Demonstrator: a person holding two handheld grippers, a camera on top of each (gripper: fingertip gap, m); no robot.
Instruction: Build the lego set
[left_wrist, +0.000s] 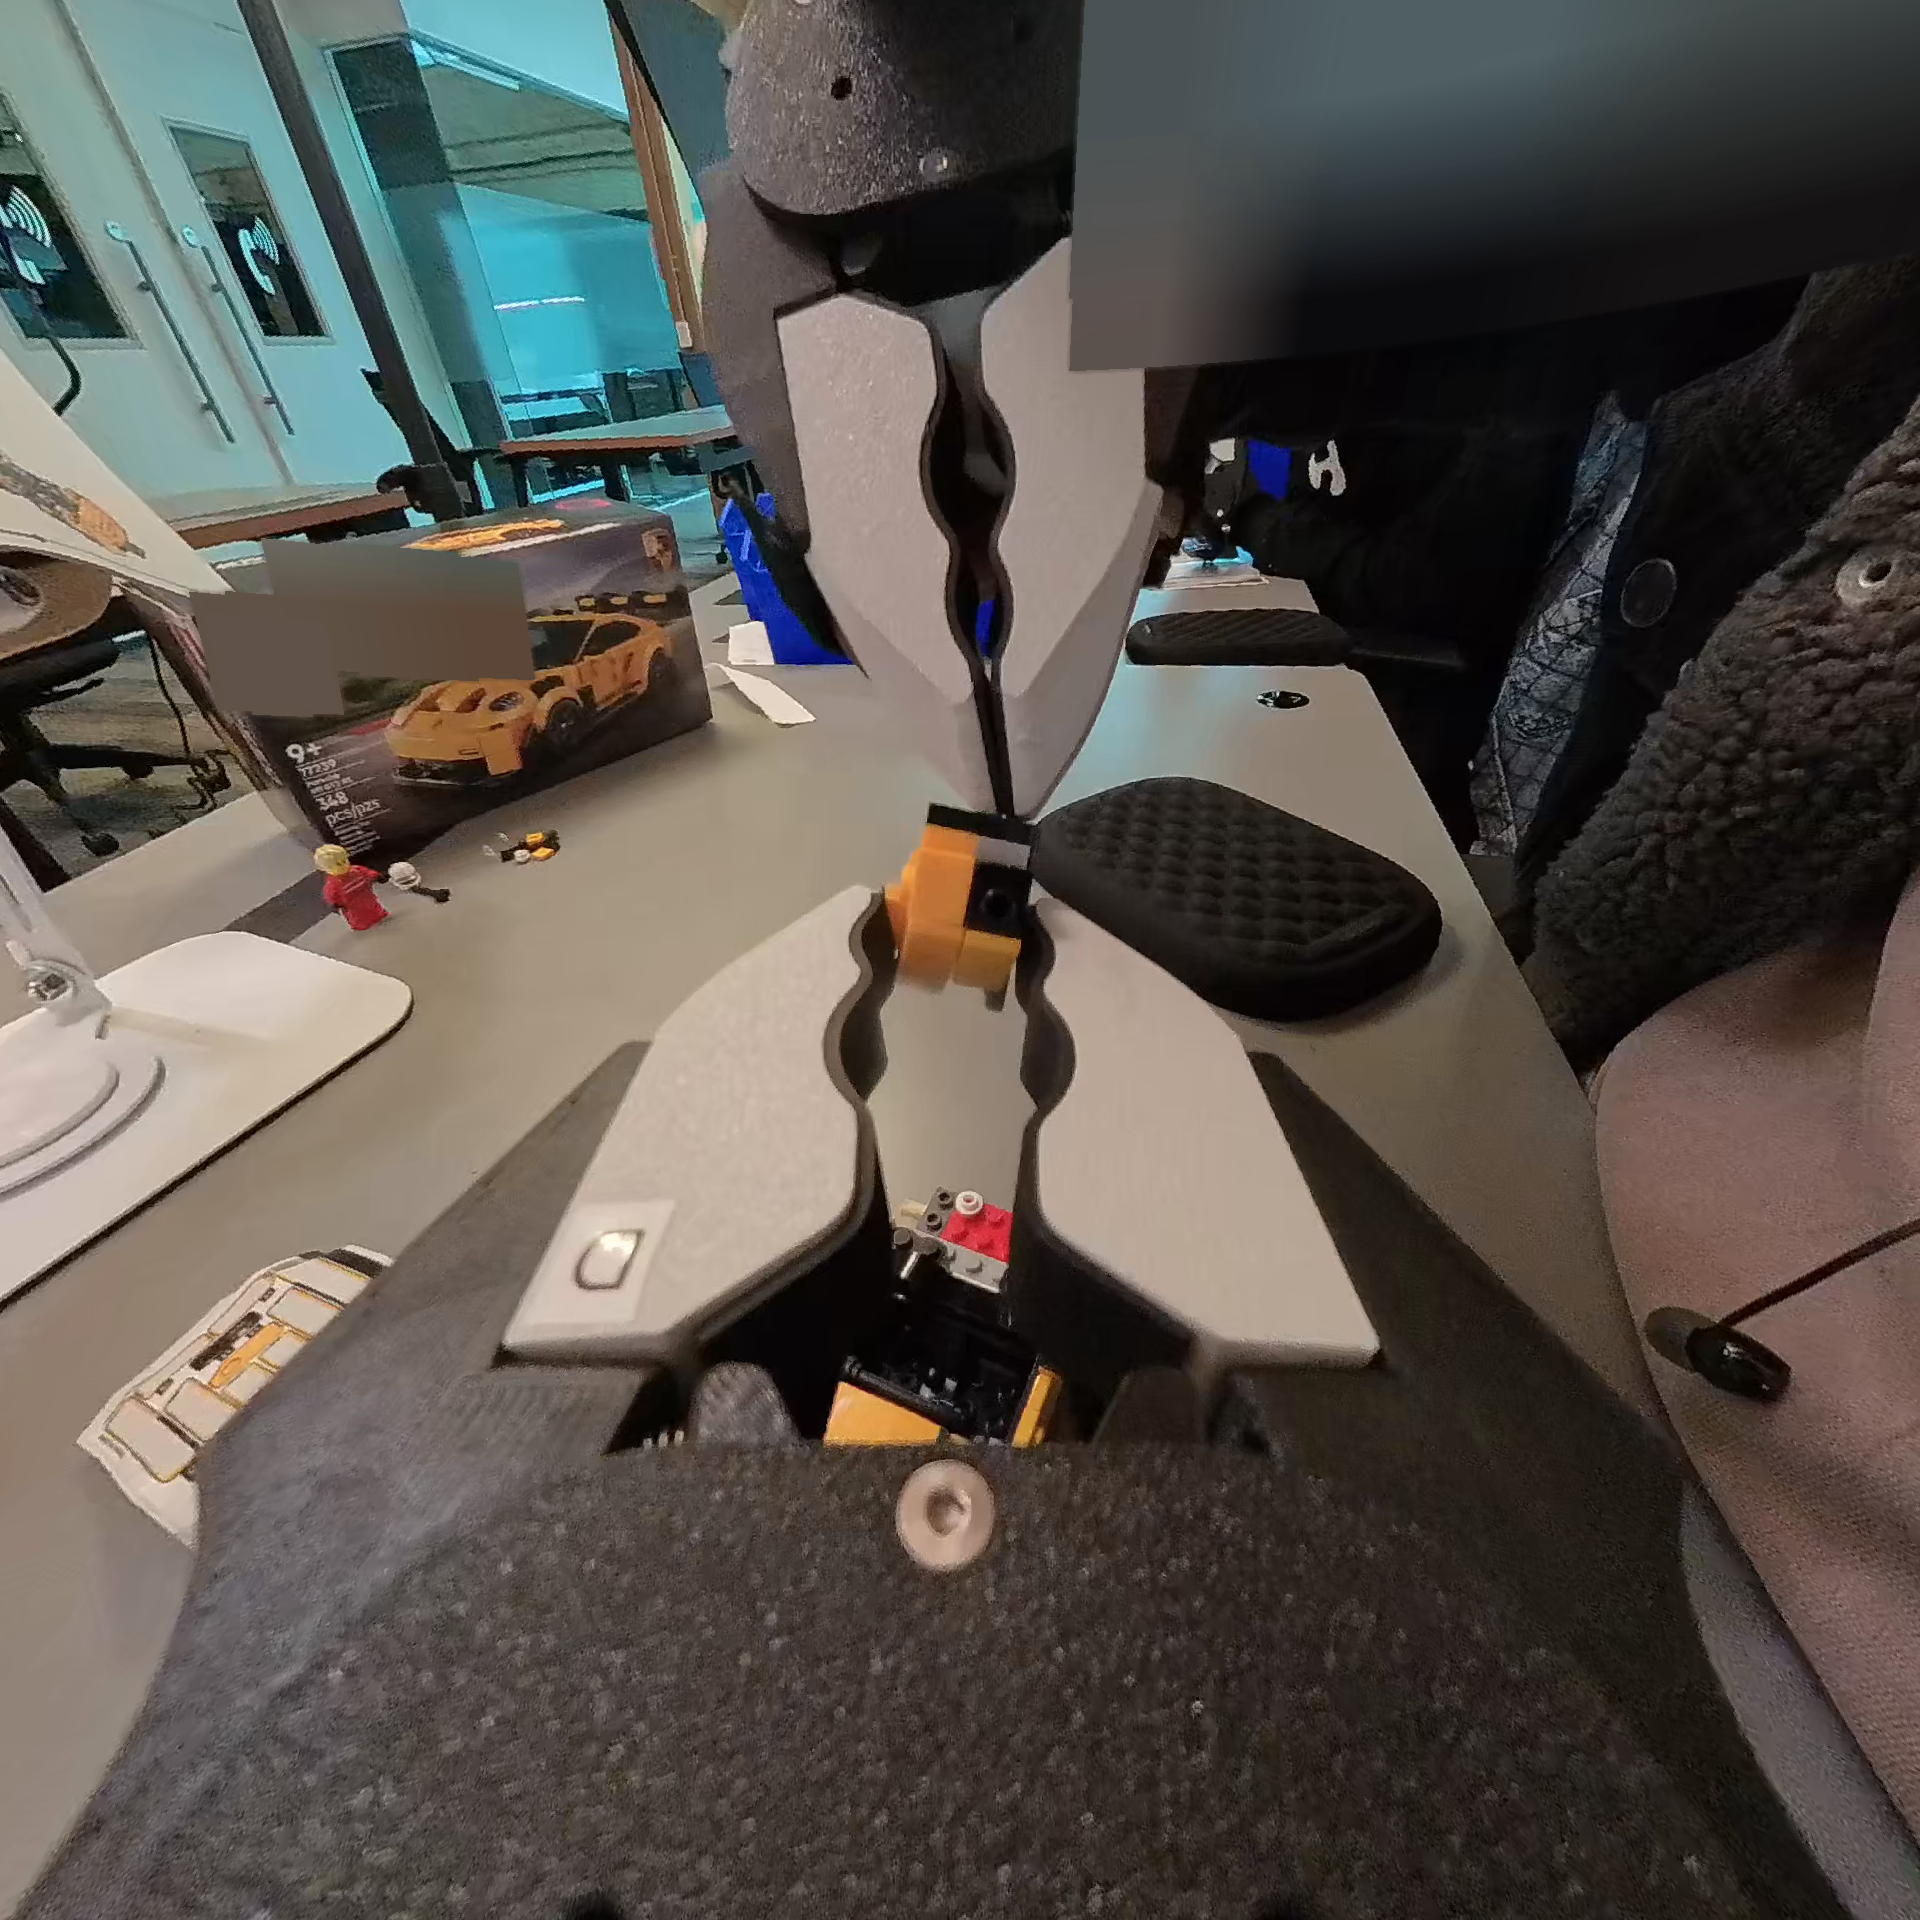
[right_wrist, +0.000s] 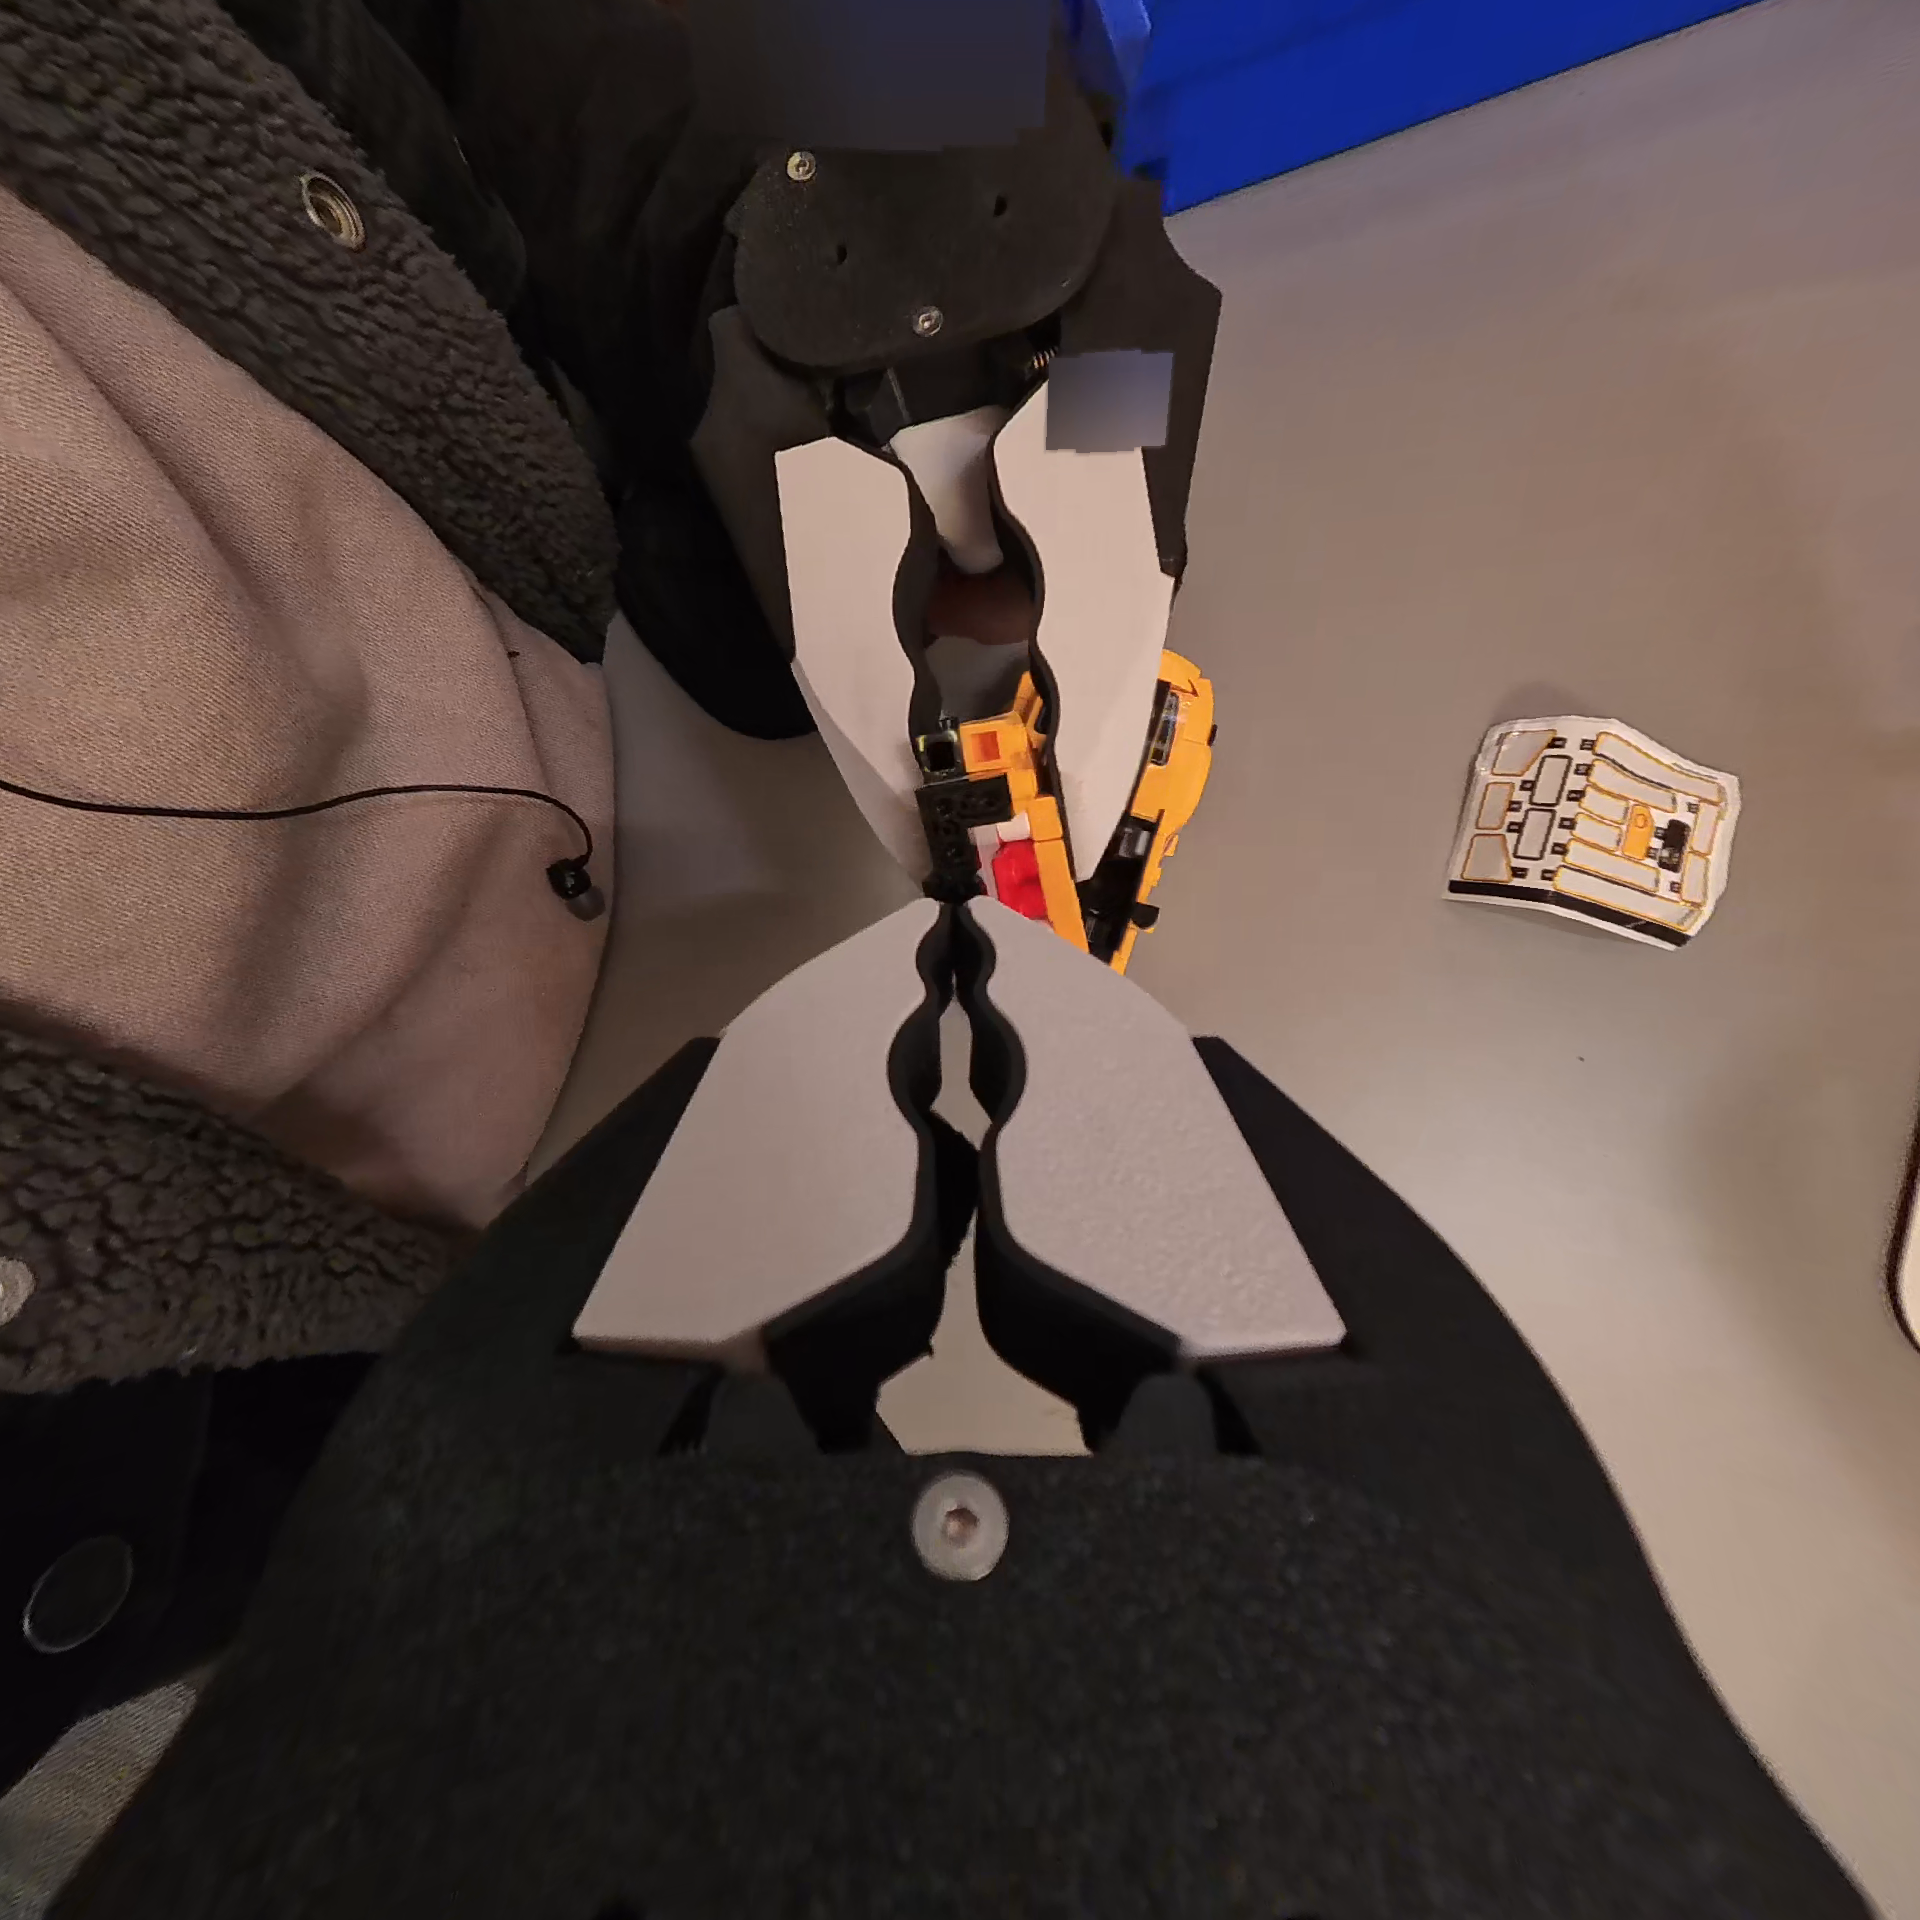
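Observation:
My left gripper (left_wrist: 961, 914) is shut on the partly built yellow and black car model (left_wrist: 951, 920), holding it above the grey table (left_wrist: 623, 935). More of the model (left_wrist: 961, 1351), with red and black parts, shows under the fingers. My right gripper (left_wrist: 1000, 808) comes in from above, tip to tip with the left. It is shut on a small black piece (left_wrist: 977, 828) that touches the model's top edge. In the right wrist view my right gripper (right_wrist: 954, 914) pinches that black piece (right_wrist: 951, 883) against the model (right_wrist: 1174, 779), which sits in the left gripper (right_wrist: 997, 868).
The set's box (left_wrist: 488, 675) stands at the back left, with a red minifigure (left_wrist: 351, 885) and small loose pieces (left_wrist: 525, 847) in front of it. A sticker sheet (right_wrist: 1590, 831) lies on the table. A black padded rest (left_wrist: 1236, 914), a white stand base (left_wrist: 156, 1049) and a person's coat (right_wrist: 260, 623) are close by. The grippers are tip to tip, or close to it. Both grippers' tips are roughly 40 cm from the red minifigure (left_wrist: 351, 885).

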